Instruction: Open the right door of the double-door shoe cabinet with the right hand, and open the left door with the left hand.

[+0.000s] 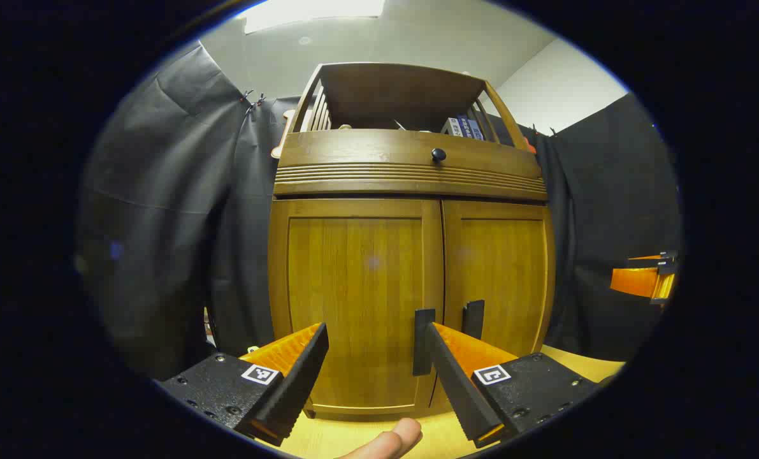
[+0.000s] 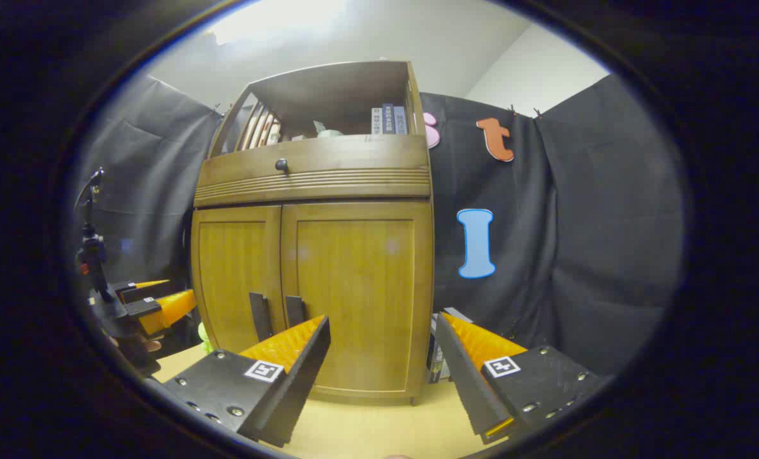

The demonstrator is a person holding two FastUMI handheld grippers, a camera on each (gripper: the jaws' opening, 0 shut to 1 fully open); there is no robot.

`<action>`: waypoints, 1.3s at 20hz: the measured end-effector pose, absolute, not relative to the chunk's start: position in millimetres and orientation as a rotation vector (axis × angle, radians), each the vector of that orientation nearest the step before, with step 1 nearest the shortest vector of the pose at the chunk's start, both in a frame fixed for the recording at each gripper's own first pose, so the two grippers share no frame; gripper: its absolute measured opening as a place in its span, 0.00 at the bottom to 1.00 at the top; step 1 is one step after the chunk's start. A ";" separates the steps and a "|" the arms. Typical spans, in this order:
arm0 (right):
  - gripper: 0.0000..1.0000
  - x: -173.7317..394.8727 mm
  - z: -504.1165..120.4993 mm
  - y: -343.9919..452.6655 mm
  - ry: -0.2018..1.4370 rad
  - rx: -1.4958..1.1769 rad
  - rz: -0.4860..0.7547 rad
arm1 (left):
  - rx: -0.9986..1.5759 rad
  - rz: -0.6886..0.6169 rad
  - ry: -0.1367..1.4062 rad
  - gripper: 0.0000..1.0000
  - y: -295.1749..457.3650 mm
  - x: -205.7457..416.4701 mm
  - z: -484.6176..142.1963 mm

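Note:
The wooden shoe cabinet (image 1: 411, 185) stands in front of me with both doors closed. Its left door (image 1: 354, 293) and right door (image 1: 497, 274) meet at the middle, each with a dark vertical handle: left handle (image 1: 422, 341), right handle (image 1: 473, 317). My left gripper (image 1: 375, 331) is open, a short way in front of the left door, its right finger close to the left handle. My right gripper (image 2: 382, 322) is open before the right door (image 2: 354, 293), to the right of the right handle (image 2: 294, 311) and left handle (image 2: 259, 315). Each gripper also shows in the other's view: the left gripper (image 2: 156, 303) and the right gripper (image 1: 647, 280).
Above the doors are a drawer with a round knob (image 1: 438, 154) and an open shelf holding books (image 1: 462, 126). The cabinet rests on a light wooden surface (image 2: 366, 427). Small items (image 2: 440, 357) lie by its right side. A fingertip (image 1: 389, 442) shows below my left gripper.

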State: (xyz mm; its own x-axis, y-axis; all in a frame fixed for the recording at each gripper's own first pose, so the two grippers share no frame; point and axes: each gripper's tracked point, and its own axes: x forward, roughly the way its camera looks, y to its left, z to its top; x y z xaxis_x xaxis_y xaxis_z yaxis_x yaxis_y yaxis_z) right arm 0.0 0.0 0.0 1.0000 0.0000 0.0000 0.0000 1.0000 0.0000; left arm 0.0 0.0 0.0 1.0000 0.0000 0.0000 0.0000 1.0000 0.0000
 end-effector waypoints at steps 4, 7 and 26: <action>0.99 -5.6 11.0 -3.3 -0.013 0.006 -0.021 | 0.000 -0.008 -0.002 0.92 0.6 -1.3 2.0; 0.94 -6.1 16.5 -5.5 -0.012 0.019 -0.039 | -0.004 -0.028 -0.010 0.92 0.0 -2.6 4.5; 1.00 77.1 -0.5 48.0 0.076 0.065 0.053 | -0.033 -0.046 0.016 0.92 19.7 7.7 -0.7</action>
State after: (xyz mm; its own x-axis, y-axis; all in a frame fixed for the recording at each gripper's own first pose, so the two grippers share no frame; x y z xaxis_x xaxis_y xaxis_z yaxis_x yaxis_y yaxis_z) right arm 77.1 48.0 -0.5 0.9957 0.0556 -0.0738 -0.0507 0.9965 0.0670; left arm 7.7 19.7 -0.7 0.9988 -0.0459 -0.0155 0.0454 0.9984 -0.0337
